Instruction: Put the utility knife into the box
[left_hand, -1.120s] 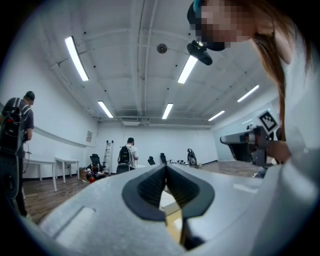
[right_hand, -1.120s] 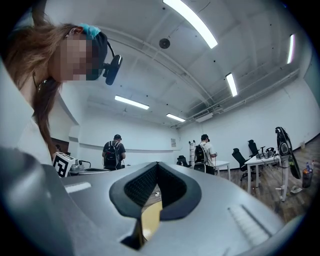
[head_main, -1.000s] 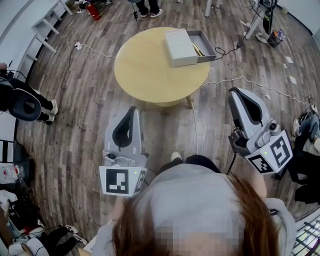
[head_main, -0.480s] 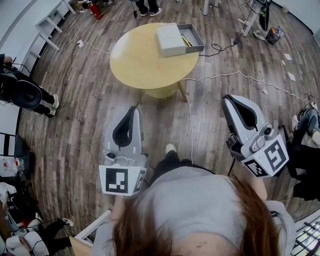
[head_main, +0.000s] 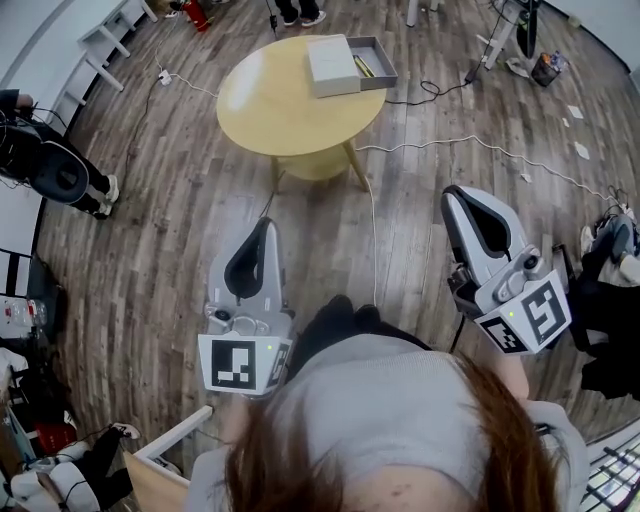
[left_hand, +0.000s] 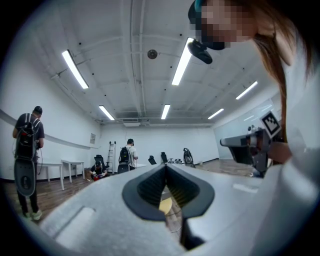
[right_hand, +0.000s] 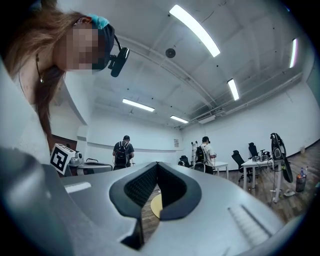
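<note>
worktop (head_main: 290, 110): round, pale wood; well ahead of both grippers.
box (head_main: 382, 60): grey open tray at the worktop's far edge, with the white lid (head_main: 330, 65) touching its side.
utility knife (head_main: 362, 67): slim yellow item inside the box, as far as can be judged.
left gripper (head_main: 262, 228): fingers clenched together, nothing between them.
right gripper (head_main: 456, 196): fingers clenched together, empty.
step in hand: placing looks complete; no grasp called for, so hold both grippers clear of the worktop.

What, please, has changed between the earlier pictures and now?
The round table with the open box has slid up the head view, so the person has backed away from it. The left claw and right claw stay shut and empty; nothing was taken or let go.
</note>
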